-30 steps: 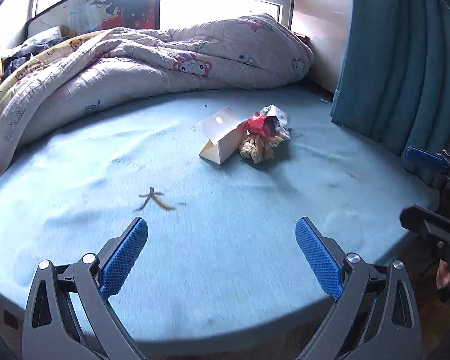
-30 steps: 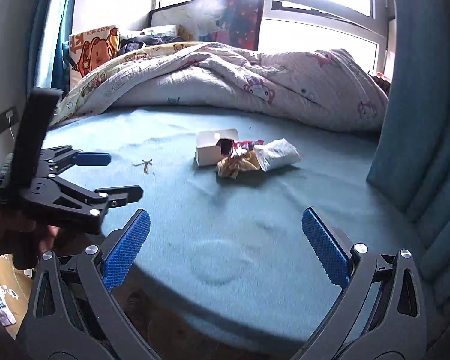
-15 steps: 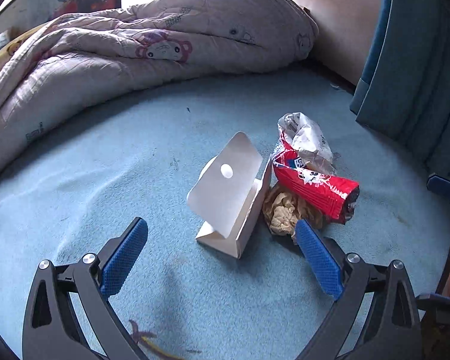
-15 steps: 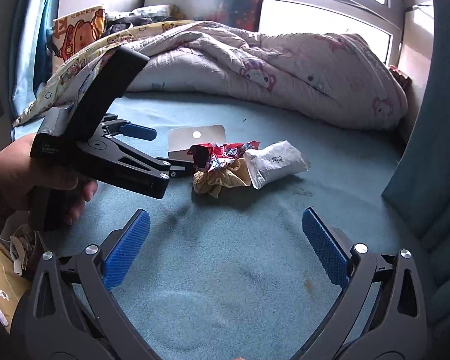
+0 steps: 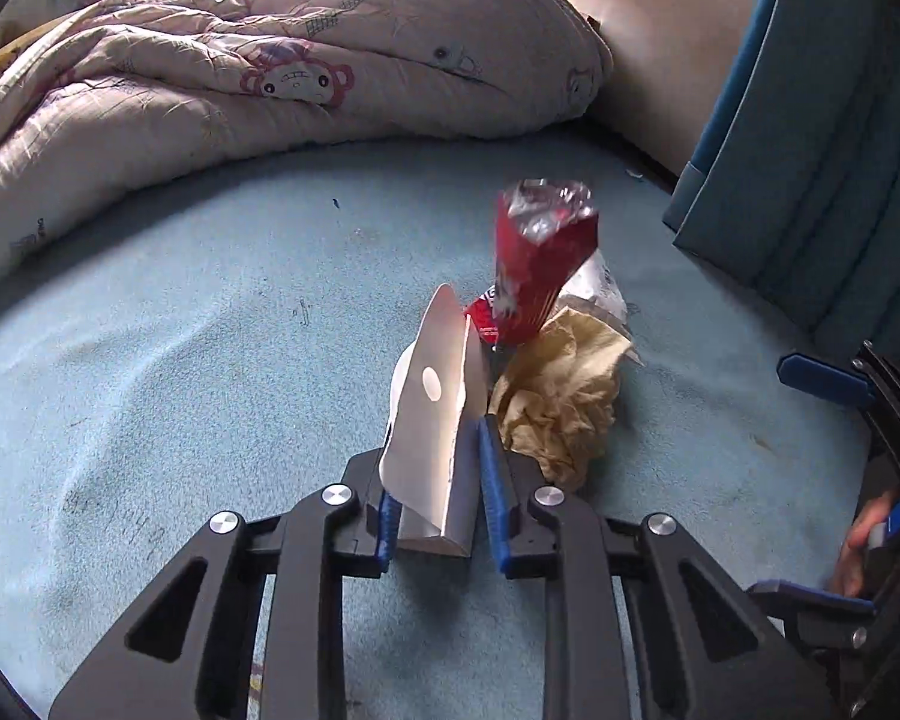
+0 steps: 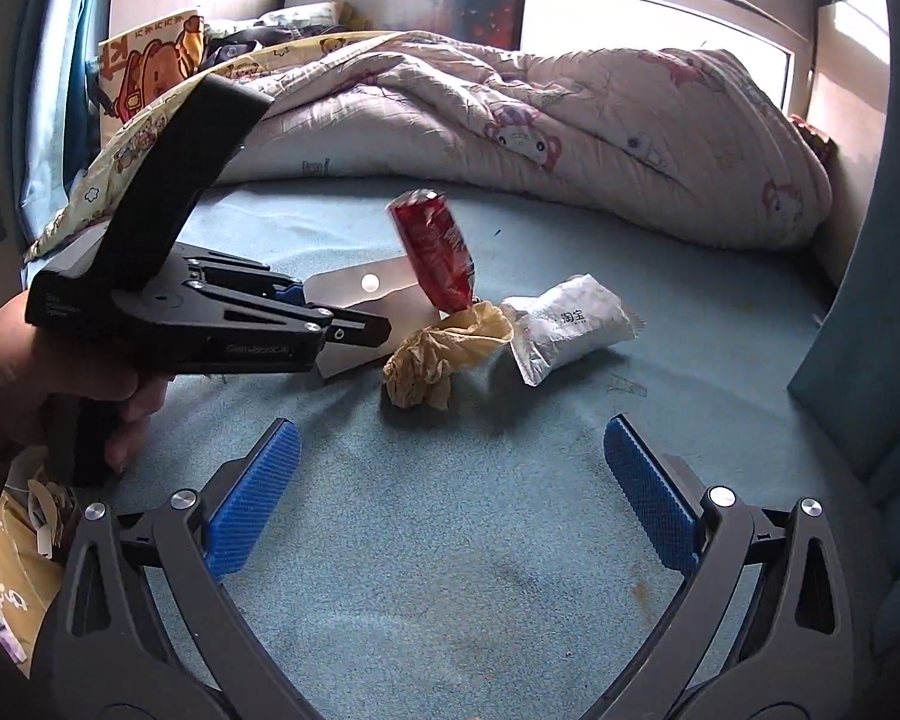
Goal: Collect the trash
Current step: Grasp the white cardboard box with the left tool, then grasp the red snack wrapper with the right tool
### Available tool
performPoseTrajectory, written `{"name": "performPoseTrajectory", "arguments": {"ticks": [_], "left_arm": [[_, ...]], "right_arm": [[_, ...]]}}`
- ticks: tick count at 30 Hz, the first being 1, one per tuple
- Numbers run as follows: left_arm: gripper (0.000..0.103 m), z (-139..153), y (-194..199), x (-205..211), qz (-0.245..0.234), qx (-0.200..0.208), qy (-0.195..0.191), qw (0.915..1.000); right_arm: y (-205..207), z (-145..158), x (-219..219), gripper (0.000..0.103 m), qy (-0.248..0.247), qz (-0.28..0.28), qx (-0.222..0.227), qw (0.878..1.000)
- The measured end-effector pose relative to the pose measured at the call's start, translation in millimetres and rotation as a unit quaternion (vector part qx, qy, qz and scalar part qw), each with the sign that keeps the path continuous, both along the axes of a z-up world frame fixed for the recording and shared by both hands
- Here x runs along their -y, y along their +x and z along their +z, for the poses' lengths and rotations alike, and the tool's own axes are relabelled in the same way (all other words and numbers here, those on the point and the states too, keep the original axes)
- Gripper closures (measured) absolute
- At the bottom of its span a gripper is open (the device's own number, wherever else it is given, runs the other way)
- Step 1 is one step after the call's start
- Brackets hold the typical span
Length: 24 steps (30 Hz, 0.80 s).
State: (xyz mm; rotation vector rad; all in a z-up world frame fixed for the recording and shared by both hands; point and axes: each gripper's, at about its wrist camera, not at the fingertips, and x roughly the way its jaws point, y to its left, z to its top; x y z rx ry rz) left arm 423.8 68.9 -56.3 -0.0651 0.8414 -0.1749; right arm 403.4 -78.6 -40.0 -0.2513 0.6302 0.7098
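Observation:
My left gripper point(image 5: 438, 480) is shut on a white cardboard box point(image 5: 432, 414) with an open flap, on the blue bed sheet point(image 5: 180, 360). A red snack wrapper point(image 5: 534, 264) sticks up from the box's far end. A crumpled tan paper point(image 5: 564, 402) lies just right of the box, with a white packet point(image 5: 600, 294) behind it. In the right wrist view the left gripper point(image 6: 330, 324) holds the box point(image 6: 378, 300), with the red wrapper point(image 6: 438, 252), the tan paper point(image 6: 438, 354) and the white packet point(image 6: 570, 324) beside it. My right gripper point(image 6: 450, 492) is open and empty, short of the pile.
A rumpled cartoon-print quilt point(image 6: 540, 120) covers the far half of the bed. A teal curtain point(image 5: 810, 150) hangs at the right. A window and headboard stand behind the quilt. Bags lie on the floor at the left point(image 6: 6, 570).
My left gripper moved forward and shut on the white box. The red wrapper tipped upright. The right gripper moved slightly closer to the pile, still open.

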Motion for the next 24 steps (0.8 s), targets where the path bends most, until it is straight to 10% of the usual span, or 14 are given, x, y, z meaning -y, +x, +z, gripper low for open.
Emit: {"name": "performPoseTrajectory", "arguments": {"ticks": [19, 24], "left_arm": [[0.099, 8.8, -95.9, -61.2, 0.060, 0.007, 0.017, 0.9980], [0.100, 9.6, -105.6, -65.6, 0.059, 0.008, 0.022, 0.9980]], "right_arm": [[35.7, 1.5, -109.3, 0.012, -0.075, 0.042, 0.024, 0.996], [79.9, -24.2, -134.9, 0.053, -0.109, 0.022, -0.079, 0.991]]}}
